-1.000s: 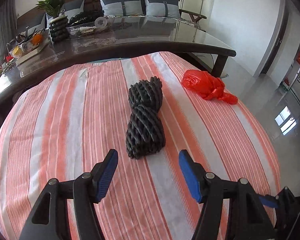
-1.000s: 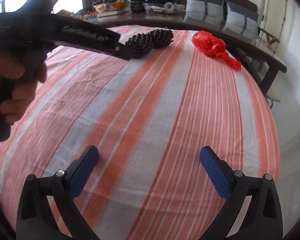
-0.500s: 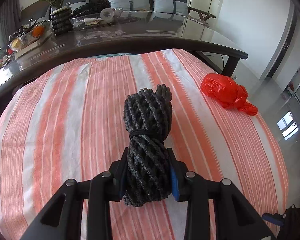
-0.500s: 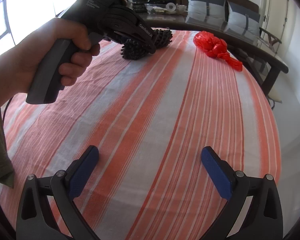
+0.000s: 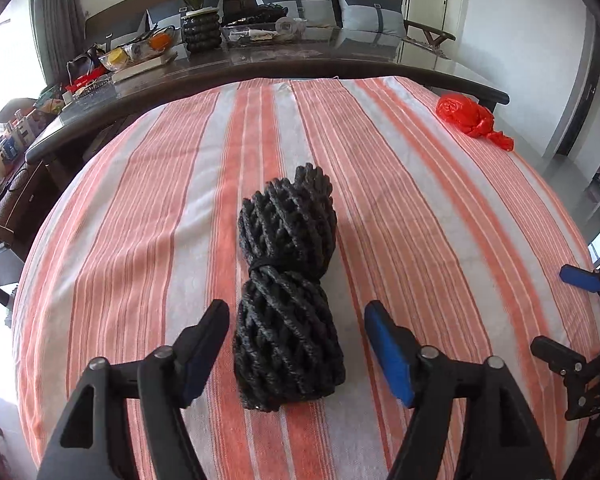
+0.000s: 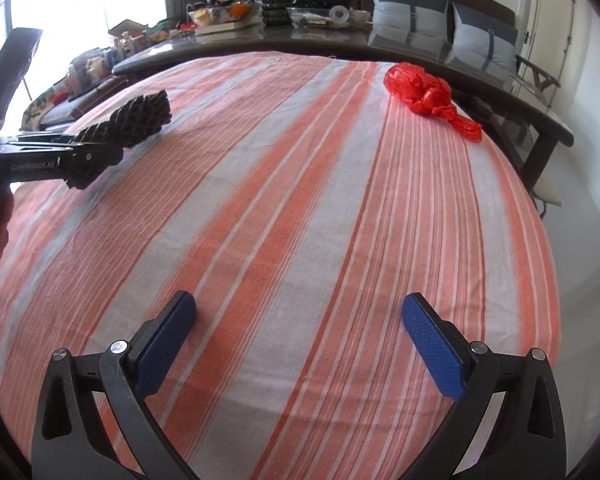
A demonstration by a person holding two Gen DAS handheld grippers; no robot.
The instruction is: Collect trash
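A black bundle of coiled rope point(image 5: 290, 292) lies on the striped cloth point(image 5: 440, 220). My left gripper point(image 5: 300, 344) is open, its blue pads on either side of the bundle's near end without touching it. The bundle also shows in the right wrist view point(image 6: 136, 120), partly behind the left gripper body point(image 6: 60, 164). A crumpled red plastic bag point(image 5: 470, 118) lies at the far right of the cloth, also seen in the right wrist view point(image 6: 428, 92). My right gripper point(image 6: 296, 332) is open and empty above the cloth's near part.
A dark glossy table point(image 5: 340, 56) stands behind the cloth, with a potted plant point(image 5: 198, 12), fruit bowls and clutter. A sofa with grey cushions point(image 5: 292, 0) is behind it. The cloth's right edge drops to the floor point(image 6: 580, 240).
My left gripper was shut on the rope bundle half a second ago and has now opened. The bundle has moved left, farther from the red bag. The right gripper stayed about still.
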